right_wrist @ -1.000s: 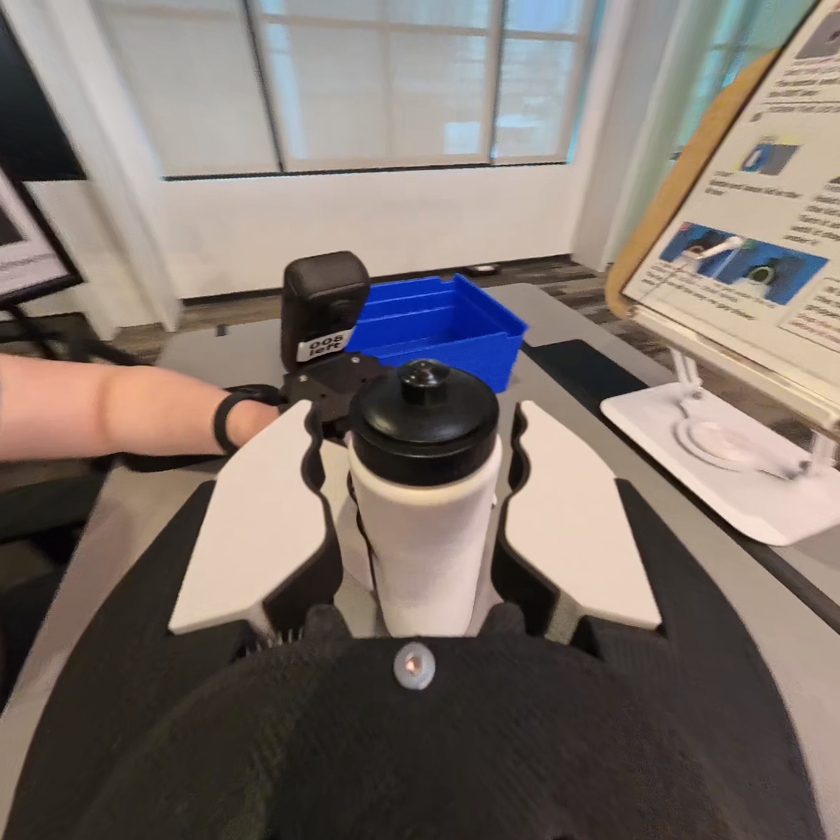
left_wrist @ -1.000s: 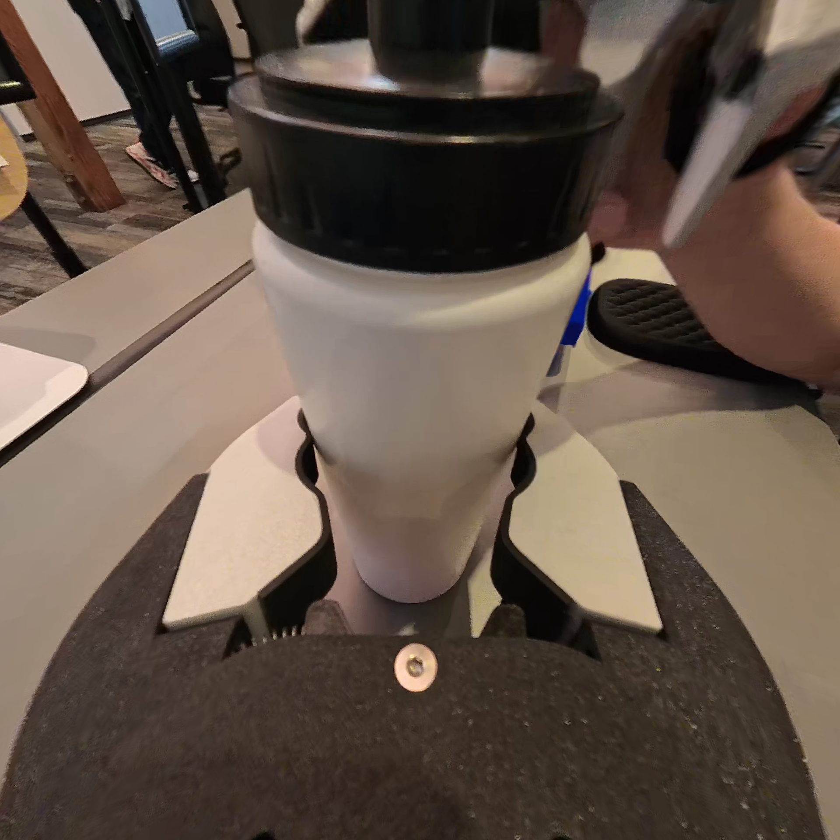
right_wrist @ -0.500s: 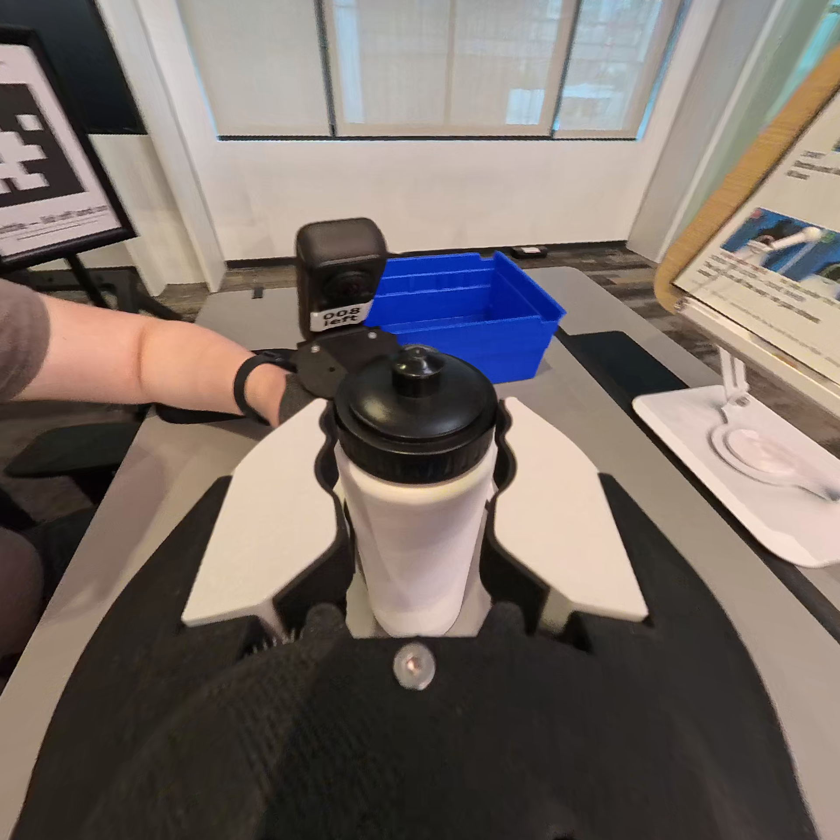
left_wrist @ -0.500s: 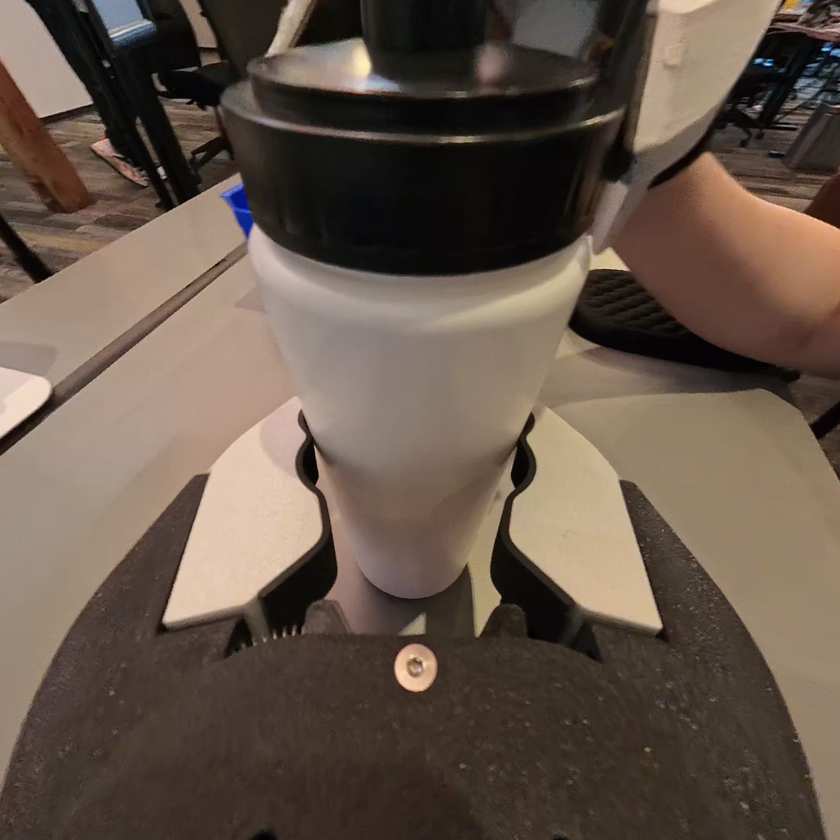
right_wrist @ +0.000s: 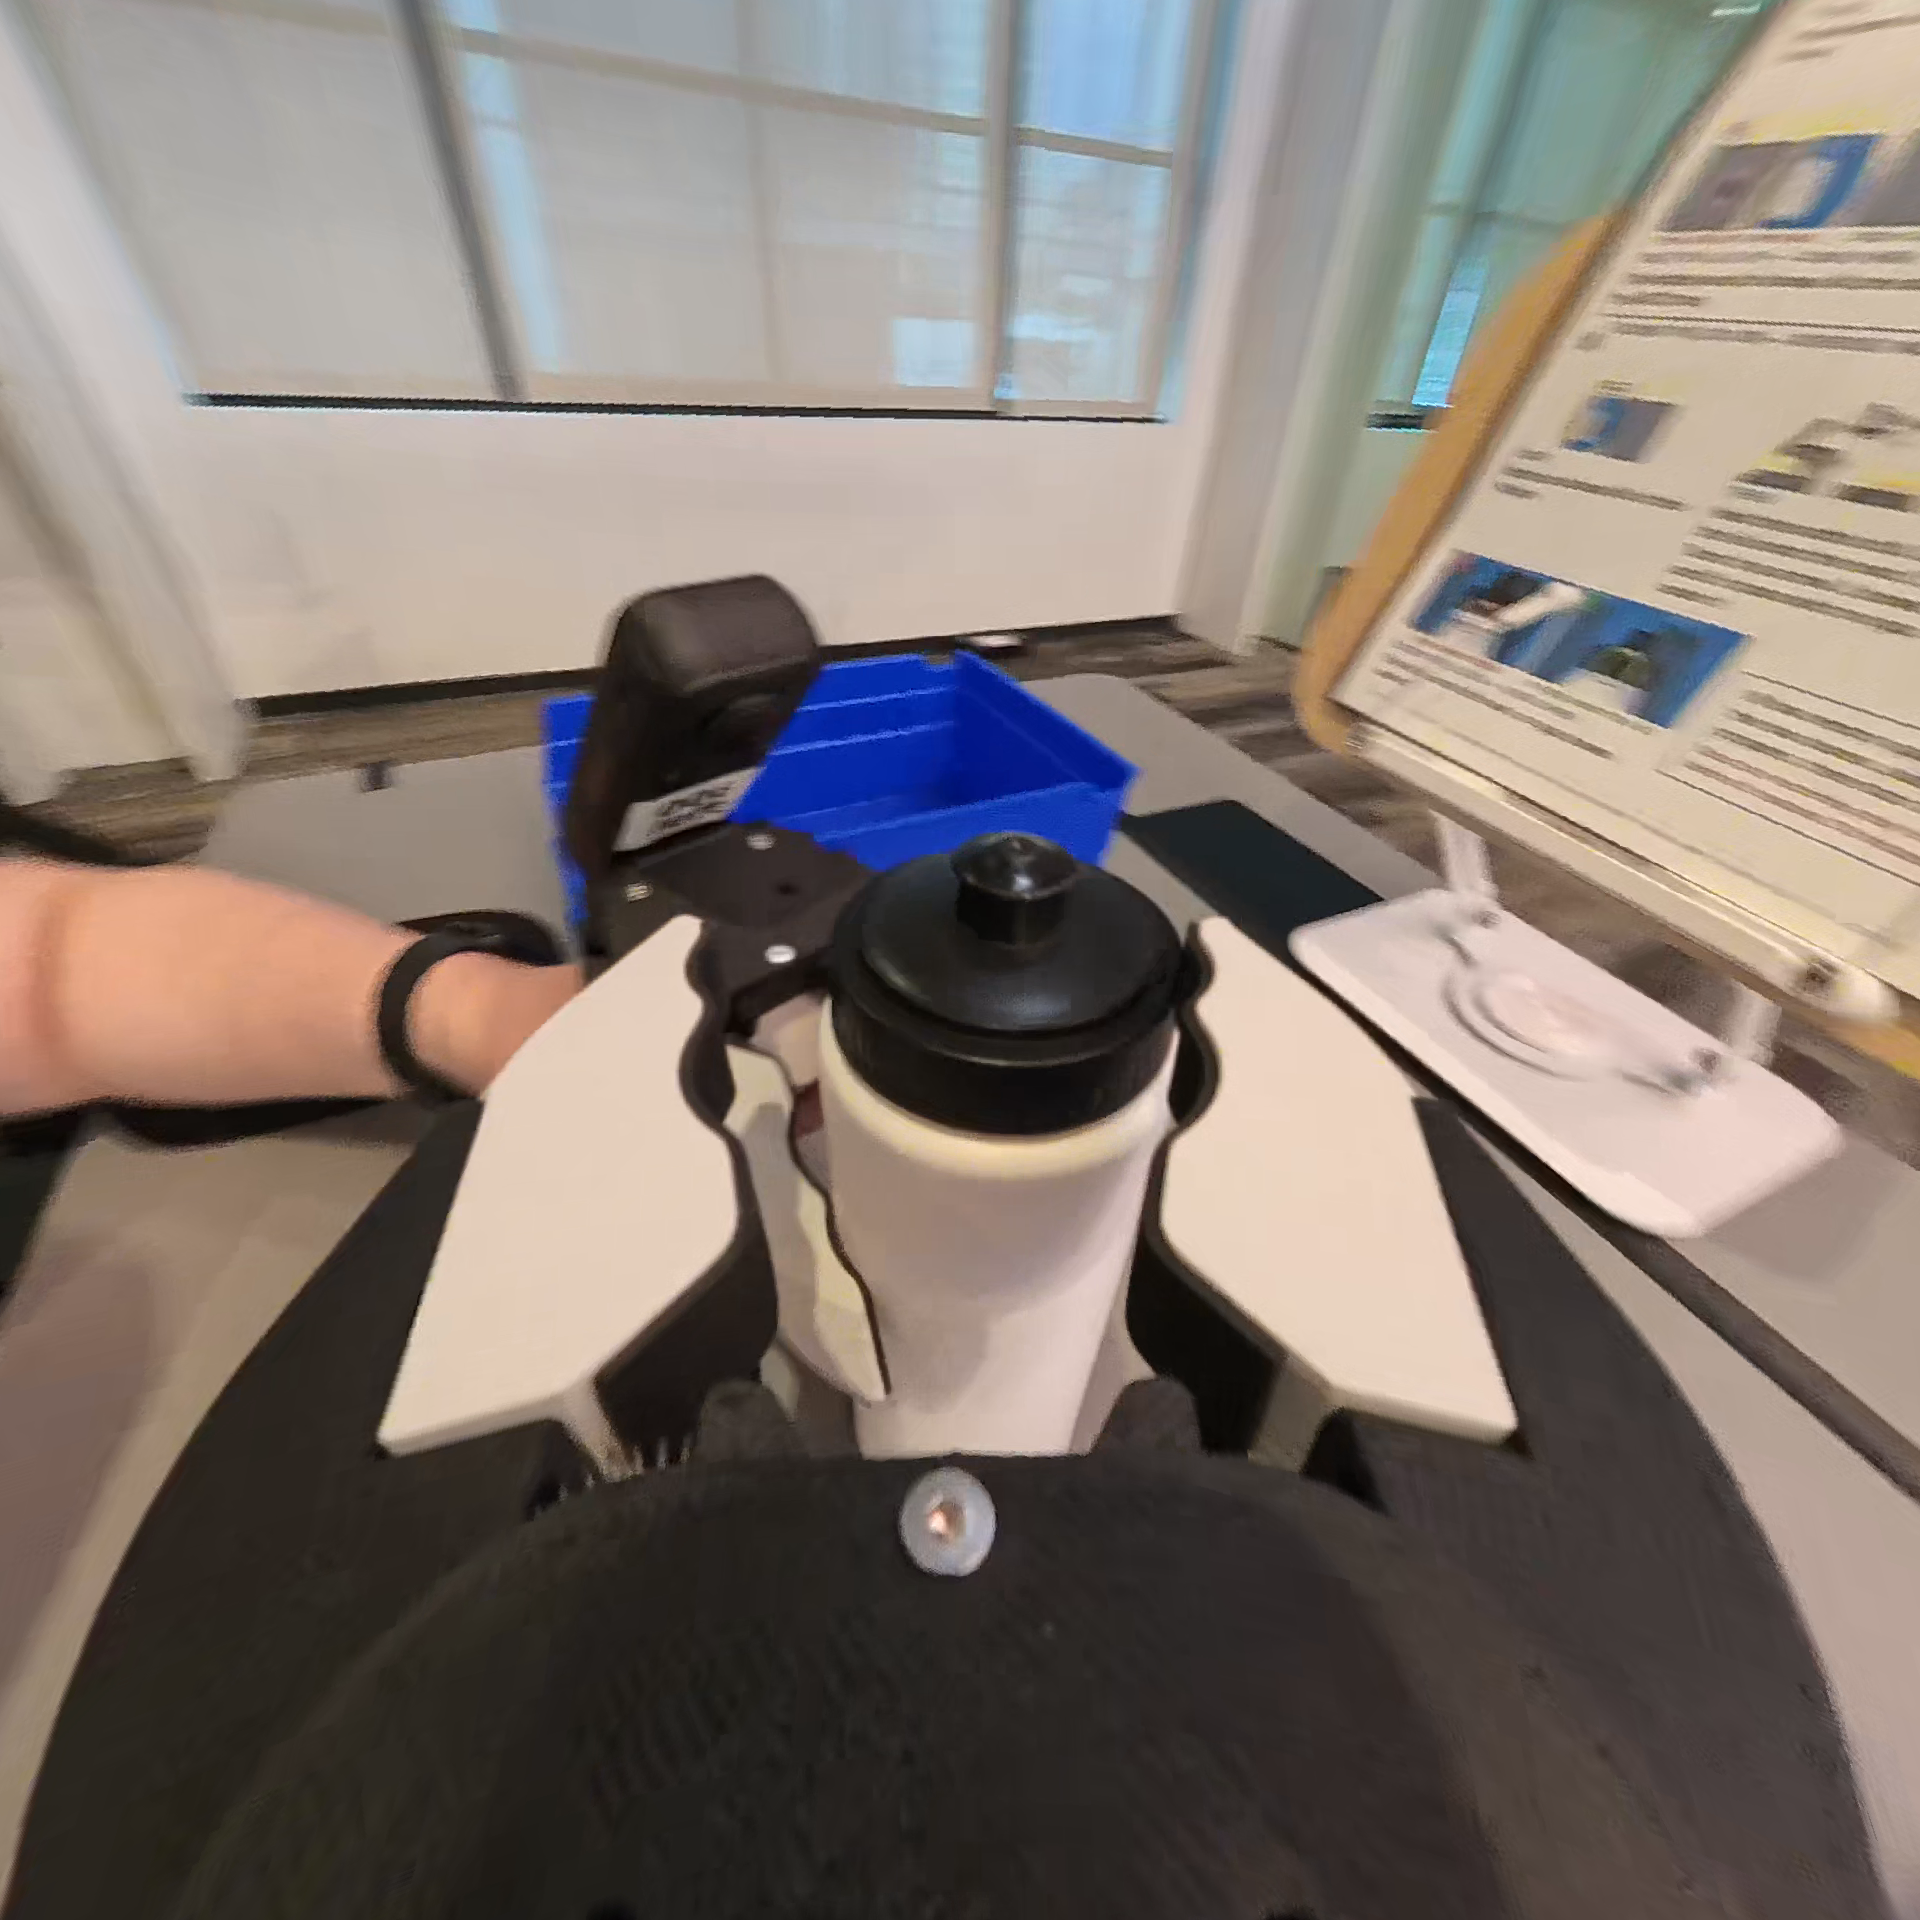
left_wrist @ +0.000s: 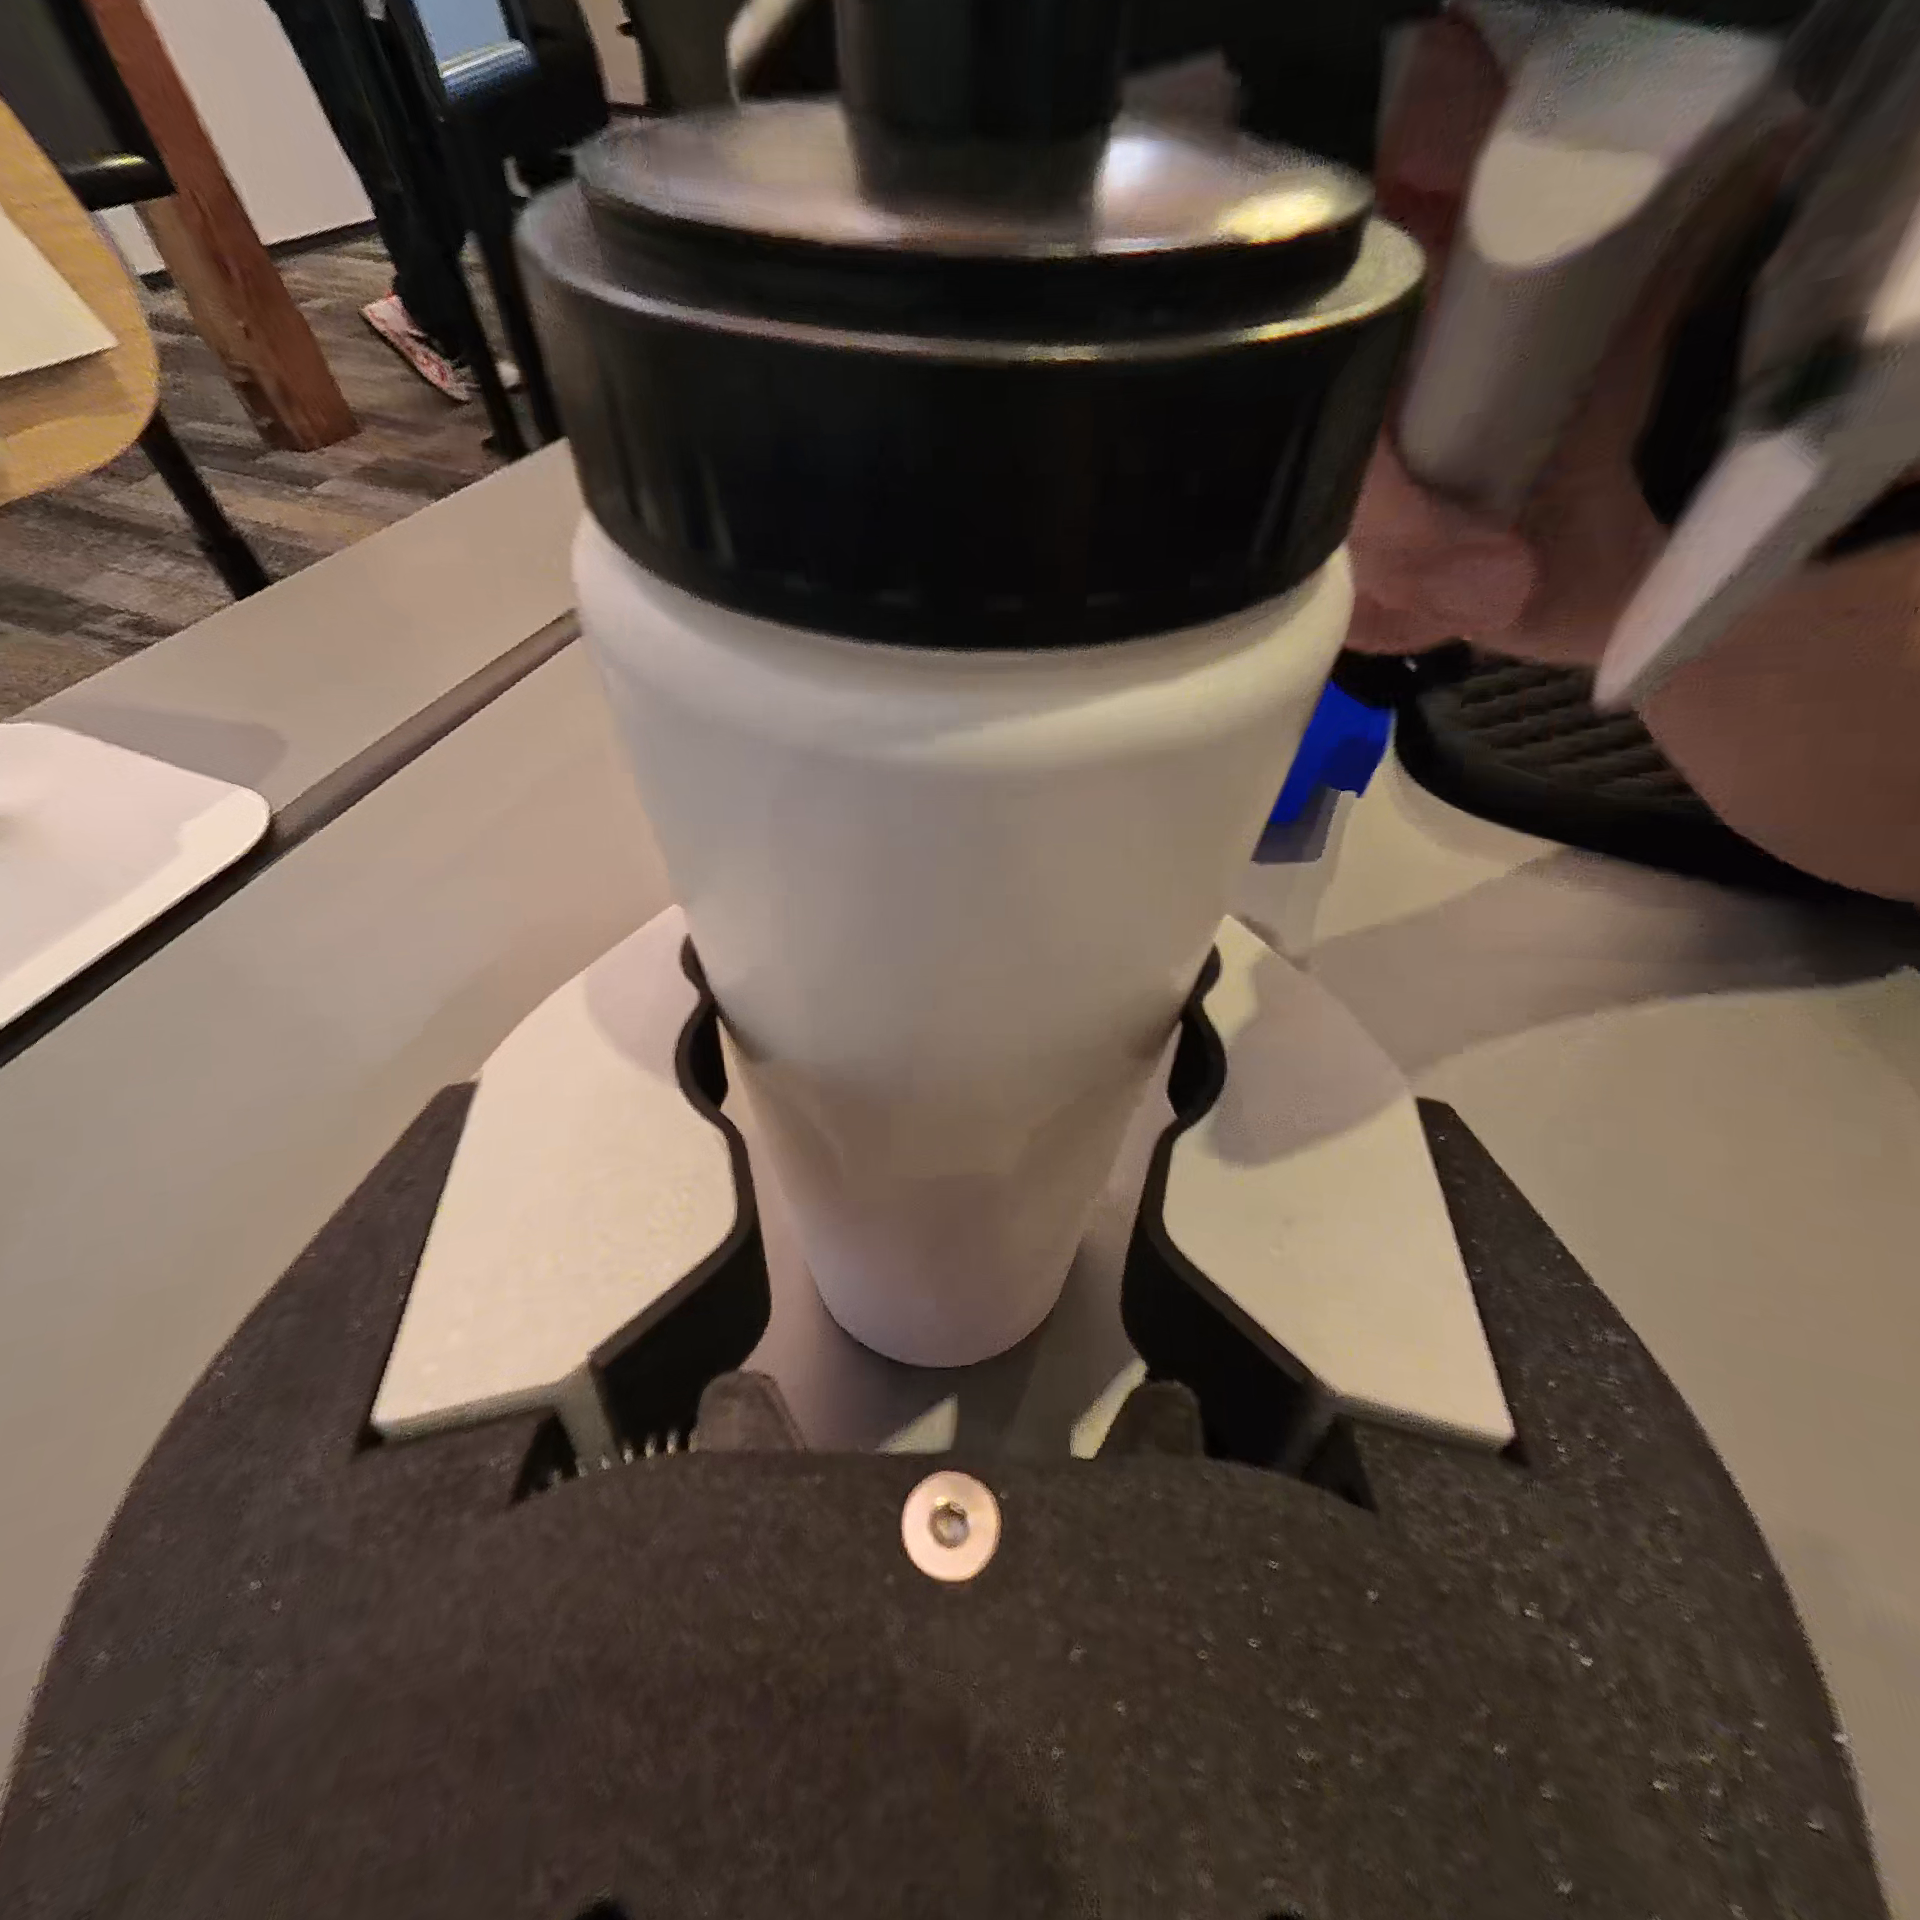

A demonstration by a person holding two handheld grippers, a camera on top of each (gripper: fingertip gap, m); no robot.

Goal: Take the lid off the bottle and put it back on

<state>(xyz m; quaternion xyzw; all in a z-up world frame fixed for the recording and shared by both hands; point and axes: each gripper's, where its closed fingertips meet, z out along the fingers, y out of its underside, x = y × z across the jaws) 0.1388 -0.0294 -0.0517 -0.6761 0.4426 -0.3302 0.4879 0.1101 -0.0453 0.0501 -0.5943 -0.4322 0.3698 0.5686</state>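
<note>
Around the white bottle (right_wrist: 987, 1226) we find little free room. Our left gripper (left_wrist: 951, 1049) clamps its lower body, filling the space on both flanks, while our right gripper (right_wrist: 940, 997) brackets the black lid (right_wrist: 1006, 997) with a slim gap at each side. Behind stands the blue bin (right_wrist: 935, 769), blocking passage on the far side. To the right, the white stand base (right_wrist: 1558, 1081) and its tilted board (right_wrist: 1662, 520) crowd the grey table (right_wrist: 208, 1247), whose bare left part lies beneath a forearm (right_wrist: 187, 987).
</note>
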